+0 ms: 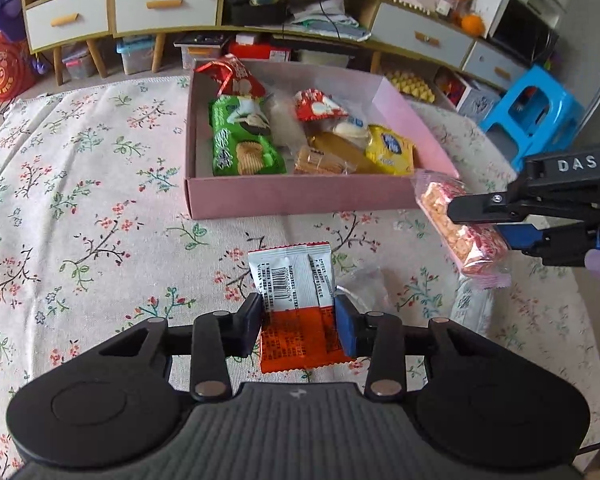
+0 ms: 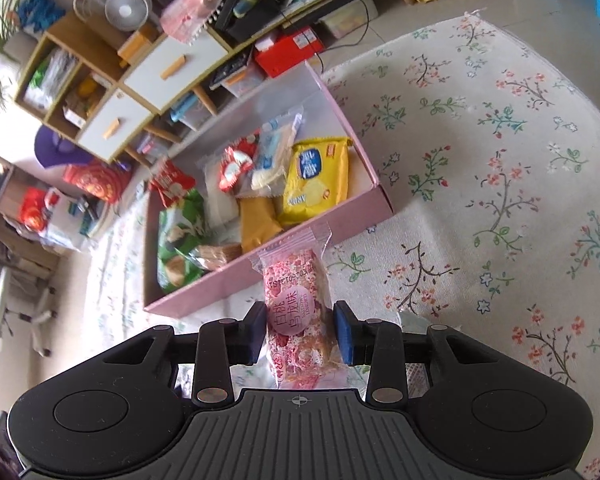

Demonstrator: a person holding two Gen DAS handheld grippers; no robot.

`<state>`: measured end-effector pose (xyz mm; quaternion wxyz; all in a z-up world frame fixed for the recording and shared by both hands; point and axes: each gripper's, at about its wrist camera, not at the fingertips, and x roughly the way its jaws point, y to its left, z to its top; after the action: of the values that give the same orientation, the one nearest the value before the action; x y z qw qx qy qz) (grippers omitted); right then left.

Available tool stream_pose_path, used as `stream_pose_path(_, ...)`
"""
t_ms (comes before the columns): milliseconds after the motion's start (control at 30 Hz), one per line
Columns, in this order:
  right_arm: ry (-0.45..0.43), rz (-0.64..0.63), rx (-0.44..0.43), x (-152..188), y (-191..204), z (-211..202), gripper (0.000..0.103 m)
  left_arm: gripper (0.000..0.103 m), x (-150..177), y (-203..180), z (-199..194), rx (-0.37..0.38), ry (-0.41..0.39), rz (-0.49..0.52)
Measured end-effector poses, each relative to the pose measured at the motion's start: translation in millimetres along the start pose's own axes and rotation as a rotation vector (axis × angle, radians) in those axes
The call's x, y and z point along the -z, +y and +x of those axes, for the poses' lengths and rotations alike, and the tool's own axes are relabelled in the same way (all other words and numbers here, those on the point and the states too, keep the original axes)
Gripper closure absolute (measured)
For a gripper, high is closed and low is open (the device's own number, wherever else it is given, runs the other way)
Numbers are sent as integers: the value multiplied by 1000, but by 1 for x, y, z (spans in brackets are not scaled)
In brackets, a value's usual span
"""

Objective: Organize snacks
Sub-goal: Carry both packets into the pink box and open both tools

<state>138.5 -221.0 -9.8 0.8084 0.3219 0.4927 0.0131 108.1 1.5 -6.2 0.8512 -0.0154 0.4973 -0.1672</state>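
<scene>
Black grippers (image 1: 298, 326), blue-padded fingers (image 1: 346, 330), one marked "DAS".

Home living rm, lived-in.
Floral tablecloth (image 1: 80, 152) covering table; drawer cabinet (image 1: 112, 12), microwave (image 1: 520, 28), desk fan (image 2: 126, 9) sitting around.

"DAS" stands in white letters on the right gripper (image 1: 474, 210). The pink snack packet (image 2: 298, 316) between its pads reads "白桃乌龙味". A barcode marks the red-and-white packet (image 1: 296, 304) in the left gripper (image 1: 300, 322).

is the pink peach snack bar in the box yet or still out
Out. The pink snack bar is clamped in the right hand-held gripper, outside the pink box, in front of its near wall.
</scene>
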Motion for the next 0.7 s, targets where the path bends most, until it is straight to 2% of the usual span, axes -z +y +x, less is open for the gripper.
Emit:
stream_pose_path(300, -84, 12, -35, -12, -1, -18, 68, 67, -18, 1, -14, 25, -82, -87)
stream_pose_path(567, -96, 20, -6, -56, -1, -5, 68, 67, -59, -1, -1, 88, -127, -147)
stream_pose_path(700, -101, 12, -42, -78, 5, 8, 68, 67, -76, -4, 18, 124, -130, -192)
